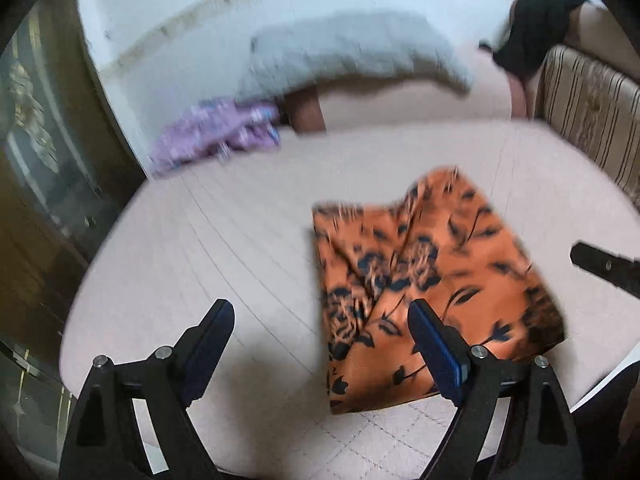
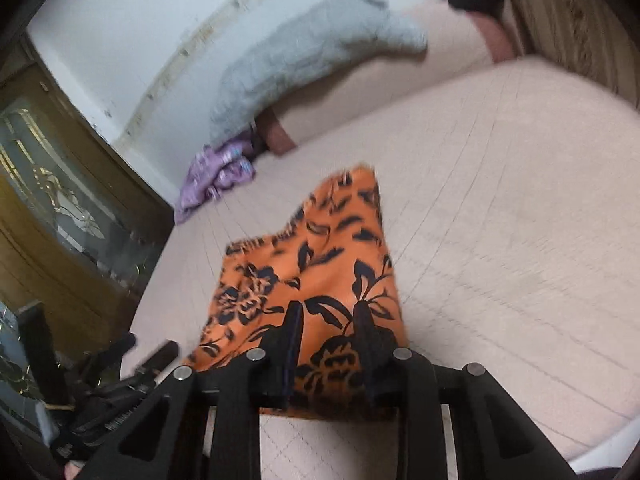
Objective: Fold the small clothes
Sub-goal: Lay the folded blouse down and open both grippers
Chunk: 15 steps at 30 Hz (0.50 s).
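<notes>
A: What's the setting?

B: A bed with a pale pink quilted cover [image 1: 240, 240], blurred by motion. A white wall rises behind it and a dark wooden cabinet with glass doors [image 1: 36, 160] stands at the left edge.

A: Start at the jaws. How does the left gripper [image 1: 320, 312] stand?

B: Wide apart, holding nothing. Its fingers carry blue pads. One finger hangs over bare cover; the other overlaps the near edge of the orange cloth [image 1: 424, 280] in the left wrist view, though I cannot tell whether it touches.

A: And the right gripper [image 2: 332, 312]?

B: Its fingers sit fairly close together with a narrow gap between them, directly over the near part of the cloth [image 2: 312, 272]. Whether they pinch the fabric I cannot tell; the near hem is hidden behind them.

A: Describe the cloth.

B: Orange, printed with black flowers and leaves. It lies mostly flat on the cover near the front of the bed, roughly rectangular, with one far corner peaking higher than the other and a few soft creases down its middle.

A: Further out?

B: A crumpled lilac garment [image 2: 216, 180] lies at the far left edge of the bed, well apart from the orange cloth. Behind it rests a grey fluffy pillow [image 2: 304, 64], and a striped headboard [image 1: 592, 120] stands to the right with something black [image 1: 536, 28] draped near it.
</notes>
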Tool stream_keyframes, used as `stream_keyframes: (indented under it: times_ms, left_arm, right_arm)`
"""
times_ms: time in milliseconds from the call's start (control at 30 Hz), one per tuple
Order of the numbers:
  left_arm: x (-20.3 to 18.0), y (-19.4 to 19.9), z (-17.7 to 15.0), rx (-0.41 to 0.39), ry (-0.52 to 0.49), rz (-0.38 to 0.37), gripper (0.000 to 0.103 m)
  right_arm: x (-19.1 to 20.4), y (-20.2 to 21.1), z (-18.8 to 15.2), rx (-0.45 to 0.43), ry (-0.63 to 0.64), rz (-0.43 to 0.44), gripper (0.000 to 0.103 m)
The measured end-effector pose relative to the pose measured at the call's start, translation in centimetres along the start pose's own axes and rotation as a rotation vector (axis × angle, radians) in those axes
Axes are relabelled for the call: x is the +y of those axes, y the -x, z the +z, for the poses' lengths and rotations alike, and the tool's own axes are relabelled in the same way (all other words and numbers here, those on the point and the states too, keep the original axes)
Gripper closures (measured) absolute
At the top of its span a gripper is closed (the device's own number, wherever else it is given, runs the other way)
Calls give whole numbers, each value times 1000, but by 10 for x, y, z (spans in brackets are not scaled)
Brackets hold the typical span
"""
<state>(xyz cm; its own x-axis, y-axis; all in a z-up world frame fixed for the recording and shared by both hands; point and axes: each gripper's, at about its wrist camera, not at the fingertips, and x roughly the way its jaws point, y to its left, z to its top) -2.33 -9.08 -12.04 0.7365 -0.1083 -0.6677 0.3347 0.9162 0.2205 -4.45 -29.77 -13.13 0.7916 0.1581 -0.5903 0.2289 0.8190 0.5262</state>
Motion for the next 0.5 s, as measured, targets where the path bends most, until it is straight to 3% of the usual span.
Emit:
stream_keyframes:
  times_ms: [200, 267, 300, 367, 500]
  left_arm:
    - [0, 63, 21, -116, 18, 35, 7]
    - [-1, 83, 23, -150, 18, 69, 4]
    - [0, 92, 23, -168, 21, 73, 4]
    - [4, 108, 25, -195, 32, 59, 3]
    - [9, 126, 28, -224, 53, 46, 3]
  right_arm:
    - [29, 60, 8, -108, 87, -6, 73]
    - [40, 78, 8, -139, 115, -11, 56]
    - [45, 86, 7, -162, 126, -5, 36]
    - [54, 102, 4, -208, 153, 12, 33]
    - [73, 118, 2, -256, 218, -46, 33]
